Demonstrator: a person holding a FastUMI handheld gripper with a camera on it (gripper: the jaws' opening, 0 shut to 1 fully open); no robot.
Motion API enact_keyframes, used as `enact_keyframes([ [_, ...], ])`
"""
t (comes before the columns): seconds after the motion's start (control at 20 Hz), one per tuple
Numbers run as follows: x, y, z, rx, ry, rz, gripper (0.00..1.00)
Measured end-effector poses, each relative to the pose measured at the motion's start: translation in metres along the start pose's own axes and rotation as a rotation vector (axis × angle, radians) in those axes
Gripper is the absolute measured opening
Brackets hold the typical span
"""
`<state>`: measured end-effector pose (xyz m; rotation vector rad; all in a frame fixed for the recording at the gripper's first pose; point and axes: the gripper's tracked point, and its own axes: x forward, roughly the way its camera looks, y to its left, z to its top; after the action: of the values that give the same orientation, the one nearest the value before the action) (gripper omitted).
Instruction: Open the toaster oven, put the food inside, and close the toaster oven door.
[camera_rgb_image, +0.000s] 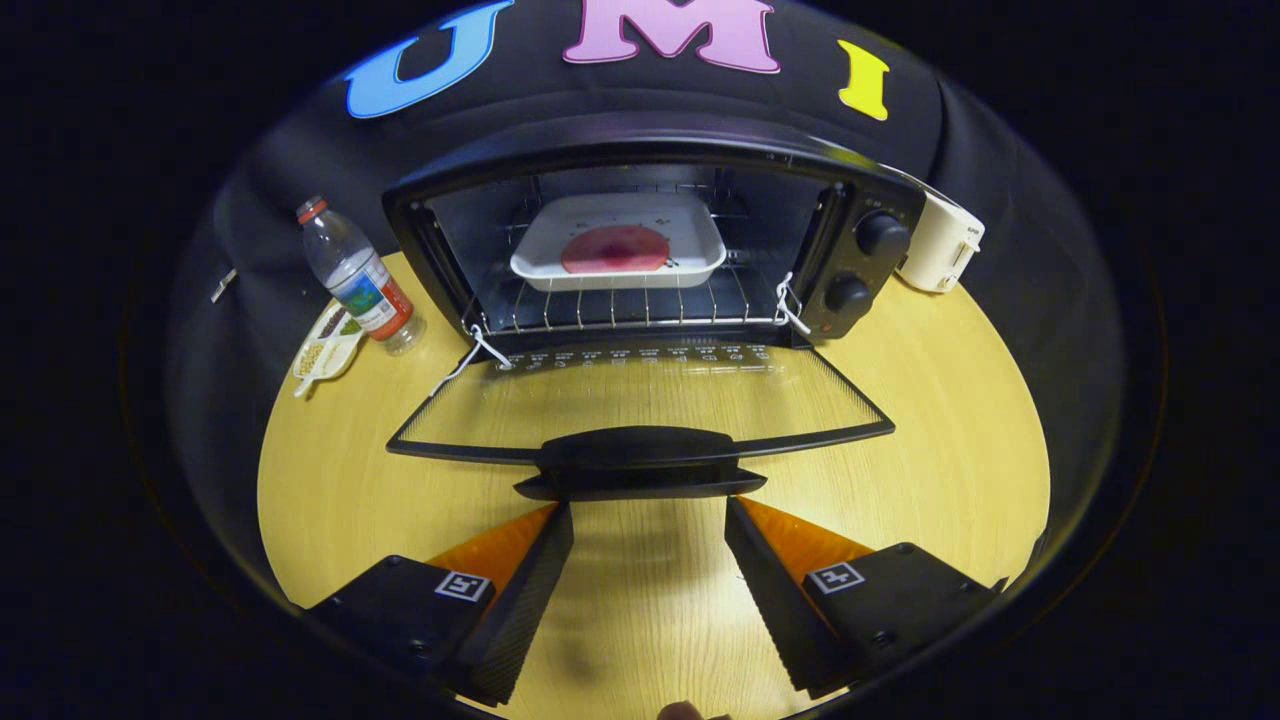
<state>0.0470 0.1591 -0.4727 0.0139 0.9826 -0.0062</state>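
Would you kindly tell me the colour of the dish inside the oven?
White, a rectangular dish holding a pink slice of food, seen in the gripper view.

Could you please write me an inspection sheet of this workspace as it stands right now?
Surface: wooden table, bare ahead of the fingers.
Job's things: toaster oven with its door folded down flat; white dish holding pink food sits on the rack inside.
Clutter: water bottle and a small snack tray beside the oven on one side; a white appliance on the other.
Grippers: gripper open, holding nothing, fingers just short of the door handle.
Cables: nothing seen.
Surroundings: black cloth wall behind.
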Motion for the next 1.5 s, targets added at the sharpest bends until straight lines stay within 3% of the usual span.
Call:
enact_keyframes([
  [0.9,-0.059,0.01,0.125,0.038,-0.266,0.057,0.99],
  [1.2,-0.1,0.0,0.146,0.022,-0.35,0.076,0.99],
  [1.5,-0.169,-0.02,0.181,-0.001,-0.516,0.079,0.99],
])
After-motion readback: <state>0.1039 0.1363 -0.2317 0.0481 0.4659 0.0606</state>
